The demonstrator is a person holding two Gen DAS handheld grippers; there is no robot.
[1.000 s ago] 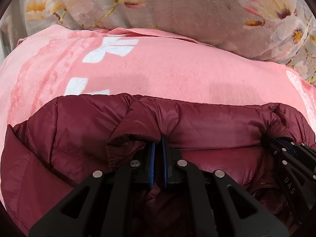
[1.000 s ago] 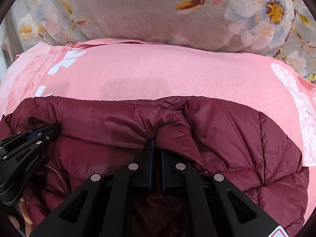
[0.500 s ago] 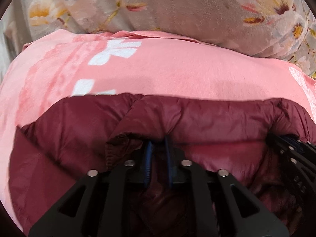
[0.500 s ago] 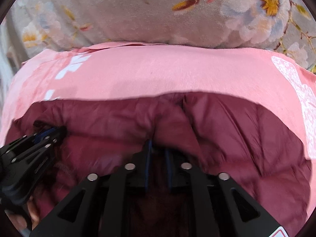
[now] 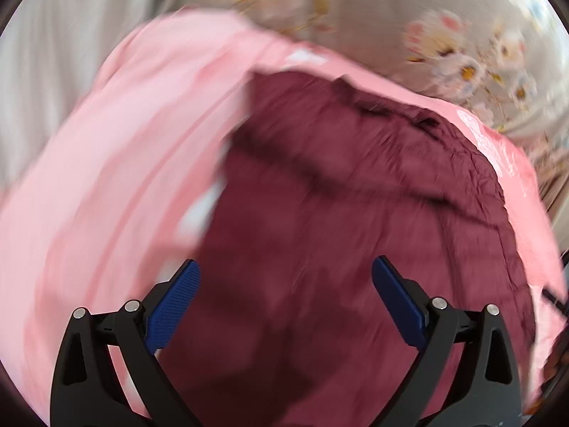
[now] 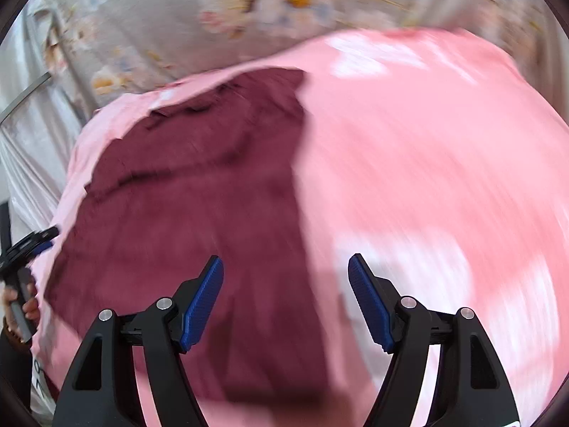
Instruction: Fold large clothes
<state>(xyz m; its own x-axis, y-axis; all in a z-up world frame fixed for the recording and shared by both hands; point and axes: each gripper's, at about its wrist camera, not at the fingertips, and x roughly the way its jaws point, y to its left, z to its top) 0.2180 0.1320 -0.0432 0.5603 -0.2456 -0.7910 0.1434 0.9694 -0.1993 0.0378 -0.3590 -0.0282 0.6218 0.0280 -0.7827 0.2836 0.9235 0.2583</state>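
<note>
A dark red puffer jacket (image 5: 355, 220) lies folded on a pink blanket (image 5: 117, 163). It also shows in the right wrist view (image 6: 199, 195), on the left part of the blanket (image 6: 426, 163). My left gripper (image 5: 286, 302) is open and empty above the jacket's near part. My right gripper (image 6: 286, 299) is open and empty above the jacket's right edge. The left gripper shows at the left edge of the right wrist view (image 6: 28, 249), beside the jacket. Both views are blurred by motion.
A grey floral cover (image 5: 409, 10) lies beyond the blanket, also in the right wrist view (image 6: 213, 10). A pale curtain (image 5: 53, 53) hangs at the far left. A hand (image 6: 17, 306) holds the left gripper's handle.
Both grippers have let go of the jacket's folded edge, opened wide and pulled back and up. The jacket now lies flat on the blanket.
</note>
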